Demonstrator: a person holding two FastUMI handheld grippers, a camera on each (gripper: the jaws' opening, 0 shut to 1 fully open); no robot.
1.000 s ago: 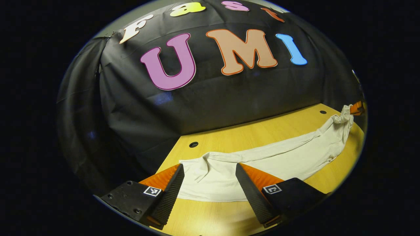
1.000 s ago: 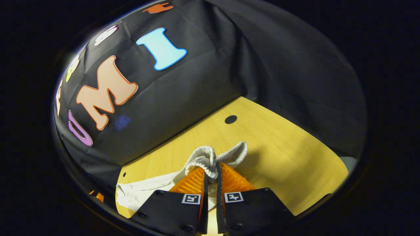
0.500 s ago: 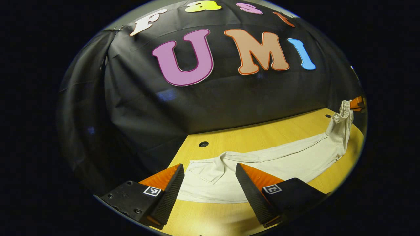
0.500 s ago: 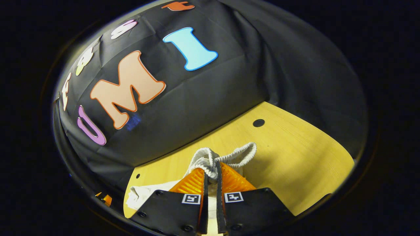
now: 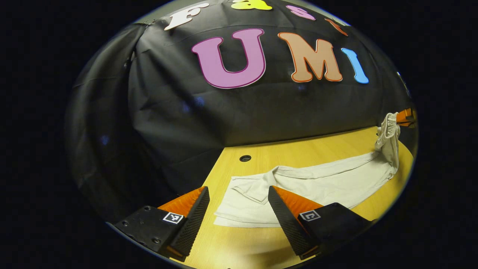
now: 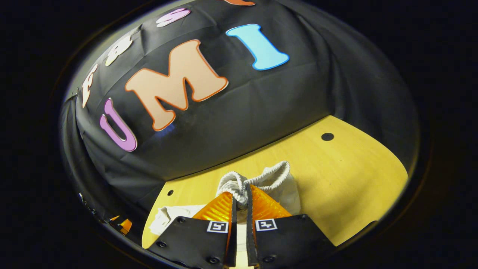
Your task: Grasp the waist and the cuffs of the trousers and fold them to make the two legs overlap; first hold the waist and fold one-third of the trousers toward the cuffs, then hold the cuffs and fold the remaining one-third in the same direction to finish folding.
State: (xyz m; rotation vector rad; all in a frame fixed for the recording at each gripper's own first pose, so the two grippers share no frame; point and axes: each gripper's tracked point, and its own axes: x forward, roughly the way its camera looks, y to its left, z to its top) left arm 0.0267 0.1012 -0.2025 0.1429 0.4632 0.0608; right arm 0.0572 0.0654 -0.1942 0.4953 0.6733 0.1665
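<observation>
Lying along the yellow wooden table (image 5: 298,151), the cream trousers (image 5: 321,183) stretch from the cuffs (image 5: 239,209) near the left gripper to the waist at the far right. In the left gripper view, the left gripper (image 5: 238,218) has its jaws wide apart, above the cuff end, and they hold nothing. At the right edge of this view the elastic waist (image 5: 388,127) is lifted off the table by the other gripper. In the right gripper view, the right gripper (image 6: 239,209) has its jaws closed tightly on the gathered waistband (image 6: 239,183), and the cloth hangs down beside it. A round hole (image 6: 327,136) is in the table further away.
</observation>
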